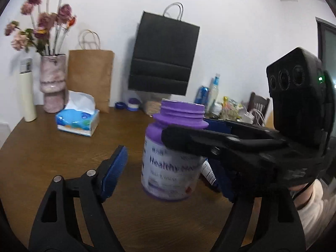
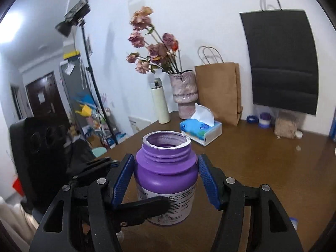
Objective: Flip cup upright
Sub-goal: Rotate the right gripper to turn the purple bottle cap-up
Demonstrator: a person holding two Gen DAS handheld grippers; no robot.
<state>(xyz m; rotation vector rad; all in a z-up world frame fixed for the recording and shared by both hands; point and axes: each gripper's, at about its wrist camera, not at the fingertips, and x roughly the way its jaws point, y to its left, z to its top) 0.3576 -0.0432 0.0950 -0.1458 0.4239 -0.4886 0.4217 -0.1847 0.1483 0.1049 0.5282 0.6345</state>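
The cup is a purple jar [image 1: 172,163] with a white label and an open threaded mouth. It stands mouth up, slightly tilted. In the right wrist view the jar [image 2: 166,180] sits between my right gripper's [image 2: 166,168] blue pads, which press on its shoulder from both sides. From the left wrist view, that gripper's black finger [image 1: 180,138] crosses the jar's shoulder. My left gripper [image 1: 168,168] is open around the jar, its left pad [image 1: 114,168] a gap away and its other finger mostly hidden. I cannot tell whether the jar's base touches the table.
The brown wooden table [image 1: 63,153] holds a blue tissue box [image 1: 77,121], a pink vase of dried flowers [image 1: 52,84], a cream flask [image 1: 27,96] and a brown paper bag [image 1: 90,79] along the wall. A black bag [image 1: 166,56] hangs above. Bottles and clutter [image 1: 222,105] sit at the far right.
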